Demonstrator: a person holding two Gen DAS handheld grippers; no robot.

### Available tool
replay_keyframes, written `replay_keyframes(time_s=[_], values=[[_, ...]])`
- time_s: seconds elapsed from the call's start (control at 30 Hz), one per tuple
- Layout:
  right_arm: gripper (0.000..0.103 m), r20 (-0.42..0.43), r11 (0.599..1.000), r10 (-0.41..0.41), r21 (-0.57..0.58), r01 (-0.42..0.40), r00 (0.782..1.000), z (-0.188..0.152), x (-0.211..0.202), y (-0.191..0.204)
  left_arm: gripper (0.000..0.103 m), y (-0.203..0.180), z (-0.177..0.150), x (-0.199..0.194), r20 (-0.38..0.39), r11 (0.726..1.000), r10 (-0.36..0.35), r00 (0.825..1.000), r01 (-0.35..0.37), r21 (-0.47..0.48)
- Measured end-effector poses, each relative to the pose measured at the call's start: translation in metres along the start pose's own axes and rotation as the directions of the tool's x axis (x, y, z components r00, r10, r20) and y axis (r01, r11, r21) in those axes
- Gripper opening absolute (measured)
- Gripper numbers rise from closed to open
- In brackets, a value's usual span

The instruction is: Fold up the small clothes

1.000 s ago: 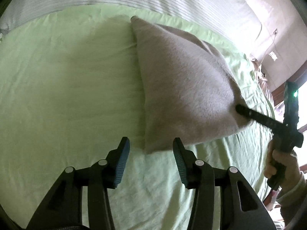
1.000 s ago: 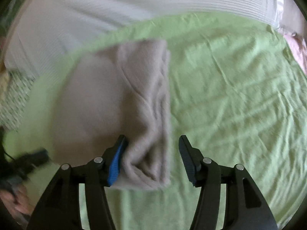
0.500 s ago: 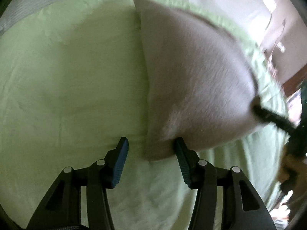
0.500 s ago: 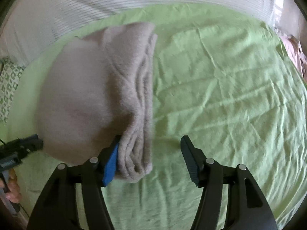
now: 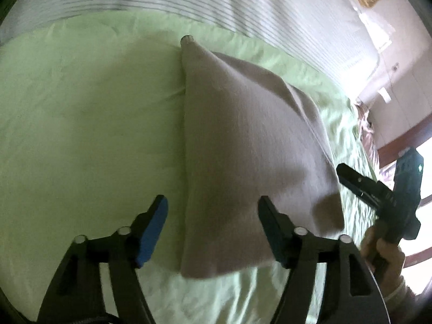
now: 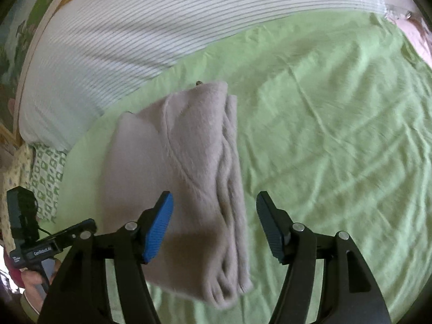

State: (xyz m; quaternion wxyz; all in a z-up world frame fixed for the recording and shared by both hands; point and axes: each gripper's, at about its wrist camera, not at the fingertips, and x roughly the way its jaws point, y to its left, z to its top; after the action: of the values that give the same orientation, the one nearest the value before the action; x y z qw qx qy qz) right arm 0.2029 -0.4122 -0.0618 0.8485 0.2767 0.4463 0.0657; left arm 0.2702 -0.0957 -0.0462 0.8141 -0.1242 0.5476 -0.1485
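I have the beige garment (image 5: 251, 162) lying folded on the green bedsheet (image 5: 81, 135), a compact stack of several layers, so I judge the folding of this piece as good as done; what is left, as far as I can tell, is to draw both tools clear and perhaps neaten the edges. No other clothes show in either view, so I cannot say whether more wait.

My left gripper (image 5: 212, 224) has just been opening its fingers, which now stand wide; the garment's near left corner sits between them at 6 o'clock of that view, but the pads do not press on it. My right gripper (image 6: 214, 224) has also just been opening, to a moderate gap, and the near end of the stack lies between its fingers, just beside the blue pad (image 6: 159, 229) at 7 o'clock. I cannot tell whether that pad touches the cloth; nothing is pinched.

The left wrist view shows the smooth top face and the clean left edge, plus the right tool in a hand (image 5: 383, 251) at 4 o'clock, just off the garment's corner. It hides the layering. The right wrist view gives that instead: the stacked, wavy folded edges down the garment's right side, a striped white cover (image 6: 162, 27) at 12 o'clock, a green patterned cloth (image 6: 46, 178) at 9 o'clock, and the left tool at 8 o'clock.
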Motion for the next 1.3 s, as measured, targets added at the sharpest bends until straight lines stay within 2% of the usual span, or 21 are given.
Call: replay_keyframes(time_s=[0.03, 0.1, 0.23, 0.3, 0.37, 0.47, 0.53, 0.57, 0.6, 0.63, 0.67, 0.7, 0.8, 0.9, 1.03, 1.17, 1.3], values=[[0.065, -0.001, 1.000, 0.004, 0.002, -0.004, 1.000, 0.002, 0.004, 0.001, 0.074, 0.000, 0.003, 0.004, -0.001, 1.000, -0.007, 1.000, 0.007, -0.012], [0.065, -0.010, 1.000, 0.012, 0.003, -0.012, 1.000, 0.007, 0.013, 0.003, 0.081, 0.000, 0.013, 0.015, -0.012, 0.999, -0.025, 1.000, 0.025, -0.037], [0.065, -0.038, 0.999, 0.036, 0.024, -0.035, 0.999, 0.016, 0.031, -0.003, 0.084, 0.003, 0.028, 0.042, -0.047, 0.997, -0.031, 0.998, 0.028, -0.066], [0.065, -0.055, 0.998, 0.058, 0.040, -0.056, 0.997, 0.020, 0.039, -0.009, 0.094, 0.008, 0.035, 0.052, -0.055, 0.994, -0.054, 0.997, 0.048, -0.095], [0.068, -0.080, 0.996, 0.082, 0.053, -0.078, 0.993, 0.021, 0.047, -0.015, 0.098, 0.011, 0.039, 0.061, -0.062, 0.992, -0.056, 0.996, 0.049, -0.114], [0.072, -0.115, 0.994, 0.105, 0.050, -0.100, 0.988, 0.020, 0.057, -0.020, 0.098, 0.012, 0.041, 0.078, -0.079, 0.985, -0.100, 0.992, 0.088, -0.148], [0.072, -0.118, 0.989, 0.140, 0.067, -0.133, 0.983, 0.019, 0.062, -0.026, 0.096, 0.009, 0.044, 0.085, -0.077, 0.984, -0.113, 0.991, 0.102, -0.144], [0.072, -0.120, 0.986, 0.155, 0.076, -0.146, 0.981, 0.019, 0.064, -0.027, 0.090, 0.006, 0.045, 0.087, -0.073, 0.986, -0.114, 0.991, 0.103, -0.133], [0.069, -0.121, 0.984, 0.168, 0.080, -0.159, 0.978, 0.018, 0.064, -0.028, 0.070, 0.003, 0.045, 0.089, -0.070, 0.985, -0.131, 0.989, 0.122, -0.120], [0.065, -0.128, 0.981, 0.184, 0.082, -0.174, 0.975, 0.017, 0.066, -0.028, 0.067, -0.001, 0.047, 0.092, -0.072, 0.983, -0.152, 0.986, 0.143, -0.114], [0.048, -0.144, 0.976, 0.210, 0.087, -0.199, 0.967, 0.015, 0.068, -0.027, 0.064, -0.003, 0.048, 0.092, -0.067, 0.987, -0.133, 0.989, 0.126, -0.101], [0.045, -0.164, 0.969, 0.239, 0.100, -0.224, 0.957, 0.013, 0.070, -0.027, 0.058, -0.005, 0.048, 0.091, -0.062, 0.988, -0.130, 0.990, 0.124, -0.089], [0.034, -0.150, 0.976, 0.218, 0.049, -0.213, 0.964, 0.011, 0.062, -0.015, 0.046, -0.005, 0.046, 0.080, -0.027, 0.987, -0.148, 0.989, 0.146, -0.071], [0.032, -0.133, 0.978, 0.206, 0.016, -0.206, 0.969, 0.008, 0.050, 0.000, 0.043, -0.008, 0.044, 0.064, 0.006, 0.987, -0.153, 0.988, 0.153, -0.054], [0.031, -0.120, 0.968, 0.250, -0.007, -0.253, 0.961, 0.006, 0.037, 0.024, 0.042, -0.003, 0.034, 0.026, 0.074, 0.987, -0.143, 0.987, 0.147, -0.061], [0.031, -0.121, 0.946, 0.314, -0.039, -0.321, 0.942, -0.002, 0.030, 0.055, 0.042, 0.013, 0.019, -0.016, 0.129, 0.989, -0.127, 0.984, 0.136, -0.065], [0.031, -0.149, 0.918, 0.376, -0.075, -0.389, 0.915, -0.012, 0.039, 0.101, 0.042, 0.051, 0.000, -0.062, 0.171, 0.990, -0.084, 0.982, 0.101, -0.099]])
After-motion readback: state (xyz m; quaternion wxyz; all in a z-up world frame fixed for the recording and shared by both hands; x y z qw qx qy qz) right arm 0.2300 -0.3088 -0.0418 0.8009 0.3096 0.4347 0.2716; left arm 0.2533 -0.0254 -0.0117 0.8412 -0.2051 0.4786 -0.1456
